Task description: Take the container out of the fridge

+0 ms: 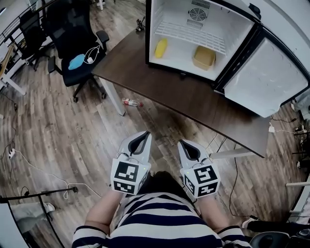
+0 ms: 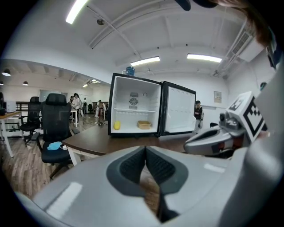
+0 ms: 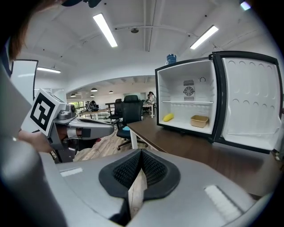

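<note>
Beside the left corner of the table (image 1: 193,104), a black chair (image 1: 72,34) with a blue mask (image 1: 76,61) on the seat. In front of the near edge, above the floor, left gripper (image 1: 141,140) and right gripper (image 1: 189,150), each with jaws closed together on nothing. At the far right edge, a fridge (image 1: 169,17), door (image 1: 264,80) wide open. Inside on its floor, a yellow thing (image 1: 160,47) at left and the tan container (image 1: 204,57) at right, well apart from both grippers.

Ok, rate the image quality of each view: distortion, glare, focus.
Head view: wide-angle, floor planks curve, fridge interior bright. Left gripper view: fisheye, black corners, ceiling light flares, left gripper slightly soft. Right gripper view: same dark corners, fridge sharp.
</note>
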A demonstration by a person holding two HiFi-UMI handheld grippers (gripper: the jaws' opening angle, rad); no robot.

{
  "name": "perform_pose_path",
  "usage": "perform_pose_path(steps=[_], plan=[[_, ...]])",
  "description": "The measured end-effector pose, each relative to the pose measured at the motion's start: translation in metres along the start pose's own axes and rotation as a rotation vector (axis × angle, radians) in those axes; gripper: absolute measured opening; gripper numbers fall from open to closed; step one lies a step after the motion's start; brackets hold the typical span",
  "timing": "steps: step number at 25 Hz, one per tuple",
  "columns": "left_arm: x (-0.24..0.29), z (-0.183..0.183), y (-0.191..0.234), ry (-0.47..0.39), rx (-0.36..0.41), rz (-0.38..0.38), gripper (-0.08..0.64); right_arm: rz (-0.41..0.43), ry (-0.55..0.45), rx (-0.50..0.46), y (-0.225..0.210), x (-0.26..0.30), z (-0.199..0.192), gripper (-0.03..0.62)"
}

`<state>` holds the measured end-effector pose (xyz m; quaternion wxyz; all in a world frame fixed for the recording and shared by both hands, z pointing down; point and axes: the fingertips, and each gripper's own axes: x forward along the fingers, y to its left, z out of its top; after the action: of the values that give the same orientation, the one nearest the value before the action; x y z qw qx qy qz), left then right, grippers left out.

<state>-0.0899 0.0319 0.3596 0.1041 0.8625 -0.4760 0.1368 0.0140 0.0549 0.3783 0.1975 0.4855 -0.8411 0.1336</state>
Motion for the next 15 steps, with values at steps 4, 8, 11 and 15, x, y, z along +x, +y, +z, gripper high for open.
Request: perform_pose_path(steps=[4, 8, 11, 15], plan=[[0.003, 0.005, 0.012, 0.005, 0.027, -0.016, 0.000, -0.042, -0.003, -0.023, -0.005, 0.010, 0.007, -0.002], [0.007, 0.008, 0.023, -0.004, 0.042, -0.014, 0.000, -0.069, -0.010, -0.065, -0.013, 0.019, 0.014, -0.002], [0.017, 0.012, 0.030, -0.010, 0.056, -0.005, 0.000, -0.069, -0.025, -0.128, -0.019, 0.028, 0.026, -0.002], [0.032, 0.024, 0.037, -0.030, 0.058, 0.013, 0.000, -0.076, -0.023, -0.201, -0.035, 0.043, 0.039, -0.002]])
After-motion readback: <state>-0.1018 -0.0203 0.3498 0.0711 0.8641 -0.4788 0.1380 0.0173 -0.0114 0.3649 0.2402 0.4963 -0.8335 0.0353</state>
